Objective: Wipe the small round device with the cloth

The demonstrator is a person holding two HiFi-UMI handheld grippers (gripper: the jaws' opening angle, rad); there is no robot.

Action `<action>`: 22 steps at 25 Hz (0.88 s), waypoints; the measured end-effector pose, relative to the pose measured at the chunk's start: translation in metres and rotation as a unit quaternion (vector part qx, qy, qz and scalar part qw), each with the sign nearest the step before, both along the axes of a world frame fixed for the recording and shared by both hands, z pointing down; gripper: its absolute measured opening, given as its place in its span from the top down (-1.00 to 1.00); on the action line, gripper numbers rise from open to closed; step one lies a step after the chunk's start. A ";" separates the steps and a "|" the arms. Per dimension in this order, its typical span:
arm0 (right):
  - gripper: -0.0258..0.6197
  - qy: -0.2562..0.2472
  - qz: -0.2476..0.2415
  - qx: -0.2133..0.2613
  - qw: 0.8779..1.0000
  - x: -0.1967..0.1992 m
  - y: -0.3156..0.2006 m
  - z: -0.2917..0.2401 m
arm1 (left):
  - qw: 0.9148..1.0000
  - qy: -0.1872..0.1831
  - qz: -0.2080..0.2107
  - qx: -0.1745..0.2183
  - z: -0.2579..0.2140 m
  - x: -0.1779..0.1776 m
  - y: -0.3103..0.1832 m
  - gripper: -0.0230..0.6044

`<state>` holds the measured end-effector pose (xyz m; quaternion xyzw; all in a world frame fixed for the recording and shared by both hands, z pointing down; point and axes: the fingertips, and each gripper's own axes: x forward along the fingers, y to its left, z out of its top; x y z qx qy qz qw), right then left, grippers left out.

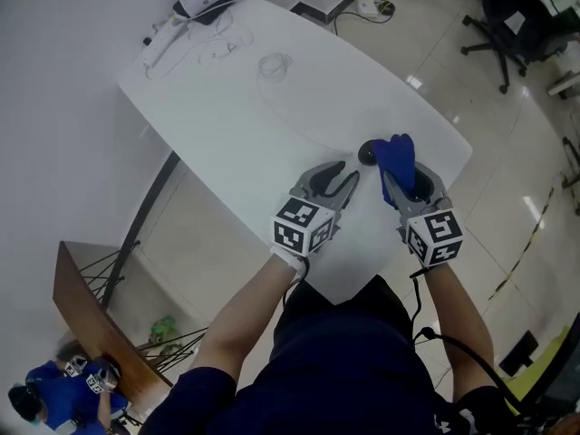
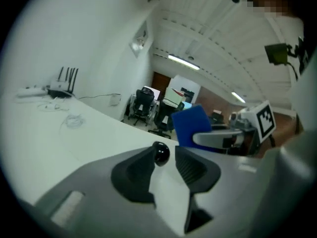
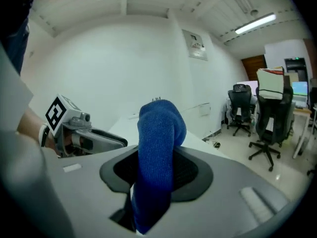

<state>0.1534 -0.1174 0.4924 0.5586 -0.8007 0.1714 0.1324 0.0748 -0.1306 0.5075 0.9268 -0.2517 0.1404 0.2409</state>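
Gripping a blue knitted cloth (image 1: 396,157), the right gripper (image 1: 400,176) has its fingers closed on the fabric. The right gripper view shows the fold standing up between the pads. The small round black device (image 1: 370,152) lies on the white table (image 1: 272,107) just right of centre in the head view, touching or just beside the cloth's left edge and near the table's right-hand edge.

The left gripper (image 1: 349,172) points at it from the lower left. Its fingers stand apart and press on nothing – in its own view the device shows in the gap just past the tips.

The risk, as I judge it, is that the device is loose. A wipe now could roll or skid it toward that nearby edge – or the bunched cloth could simply push it along without cleaning it.
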 end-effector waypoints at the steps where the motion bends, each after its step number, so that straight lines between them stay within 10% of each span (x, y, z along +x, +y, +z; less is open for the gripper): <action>1: 0.43 0.009 -0.012 0.003 1.000 -0.005 -0.006 0.000 | 1.000 -0.017 0.015 0.011 0.003 0.009 0.000 0.50; 5: 0.43 0.044 -0.045 -0.006 0.998 -0.016 -0.024 0.008 | 0.989 -0.117 0.046 0.071 0.031 0.026 -0.005 0.48; 9: 0.43 0.042 -0.061 -0.022 0.997 -0.016 -0.032 0.014 | 0.988 -0.133 0.039 0.068 0.042 0.028 -0.012 0.46; 14: 0.43 -0.080 -0.006 -0.069 0.994 0.021 -0.043 0.027 | 0.991 -0.121 0.045 0.040 0.051 0.033 -0.012 0.46; 22: 0.43 -0.239 0.032 -0.169 0.956 0.046 -0.045 0.085 | 0.993 -0.107 0.046 0.025 0.062 0.033 -0.015 0.46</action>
